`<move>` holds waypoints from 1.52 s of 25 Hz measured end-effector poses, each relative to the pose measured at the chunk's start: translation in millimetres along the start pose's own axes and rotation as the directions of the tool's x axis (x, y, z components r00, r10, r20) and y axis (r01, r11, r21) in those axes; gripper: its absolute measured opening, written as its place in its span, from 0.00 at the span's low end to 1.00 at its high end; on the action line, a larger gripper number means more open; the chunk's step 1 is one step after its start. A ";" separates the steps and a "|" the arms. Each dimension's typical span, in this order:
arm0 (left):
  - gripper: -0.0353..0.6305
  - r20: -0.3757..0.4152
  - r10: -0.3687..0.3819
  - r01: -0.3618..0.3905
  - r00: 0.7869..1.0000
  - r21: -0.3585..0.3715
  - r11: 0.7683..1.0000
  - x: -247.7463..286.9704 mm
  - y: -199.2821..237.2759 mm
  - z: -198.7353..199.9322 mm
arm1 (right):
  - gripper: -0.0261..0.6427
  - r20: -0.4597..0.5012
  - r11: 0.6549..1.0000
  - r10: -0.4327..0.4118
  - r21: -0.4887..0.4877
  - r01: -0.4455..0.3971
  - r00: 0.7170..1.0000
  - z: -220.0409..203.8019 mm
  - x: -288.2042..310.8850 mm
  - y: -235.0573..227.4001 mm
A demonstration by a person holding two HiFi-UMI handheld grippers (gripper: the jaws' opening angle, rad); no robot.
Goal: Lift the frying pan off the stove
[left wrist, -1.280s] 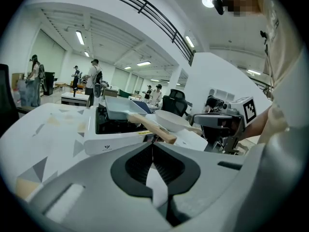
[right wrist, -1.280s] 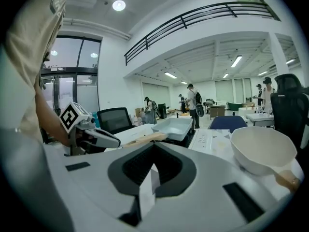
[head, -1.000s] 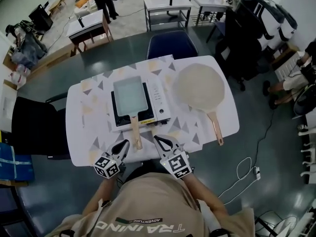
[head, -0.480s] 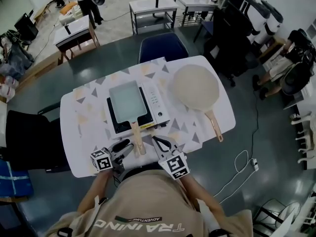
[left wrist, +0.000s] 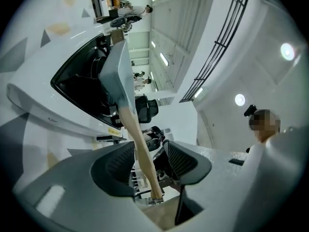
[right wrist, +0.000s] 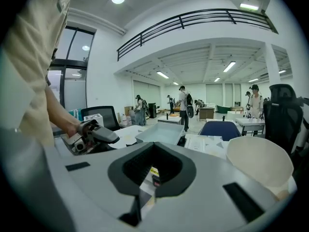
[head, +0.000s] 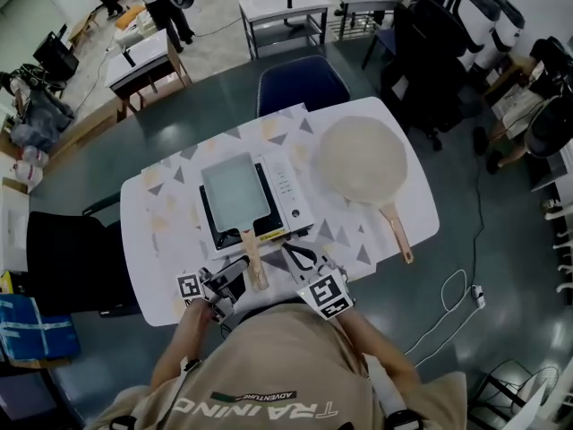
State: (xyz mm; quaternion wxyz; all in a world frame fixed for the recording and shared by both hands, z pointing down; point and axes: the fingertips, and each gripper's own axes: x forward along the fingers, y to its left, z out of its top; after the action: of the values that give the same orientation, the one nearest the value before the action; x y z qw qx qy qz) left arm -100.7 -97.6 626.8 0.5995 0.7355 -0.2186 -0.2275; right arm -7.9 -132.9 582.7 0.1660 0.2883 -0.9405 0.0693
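straddling the pan handle (left wrist: 140,144), left gripper (left wrist: 149,151) jaws opening, not pinching; right gripper (right wrist: 153,170) pressed together, empty. risk: grip at handle end, pan (head: 235,191) droops onto stove (head: 288,191).

Grey left gripper (left wrist: 149,159) opening its jaws, slim wooden pan handle (left wrist: 133,129) between them (no squeeze); grey right gripper (right wrist: 153,148) jaws together, empty.

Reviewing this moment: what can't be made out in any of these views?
Stove controls, head view: too small to read any setting.
Frying pan inside, left gripper view: seen from low; its own wall hides it.
Round pan, right gripper view: handle and near rim hidden behind the body of the right tool.
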 end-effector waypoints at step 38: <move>0.05 -0.250 -0.056 0.055 0.967 -0.014 0.998 81.9 9.1 -22.2 | 0.04 -0.042 0.996 0.081 0.034 -0.080 0.996 -23.0 16.4 -43.0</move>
State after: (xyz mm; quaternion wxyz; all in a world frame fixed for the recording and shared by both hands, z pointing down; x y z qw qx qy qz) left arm -22.3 -130.6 633.8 0.6182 0.7622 -0.1198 -0.1504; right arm 9.9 -171.6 611.4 0.1788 0.2511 -0.9463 0.0974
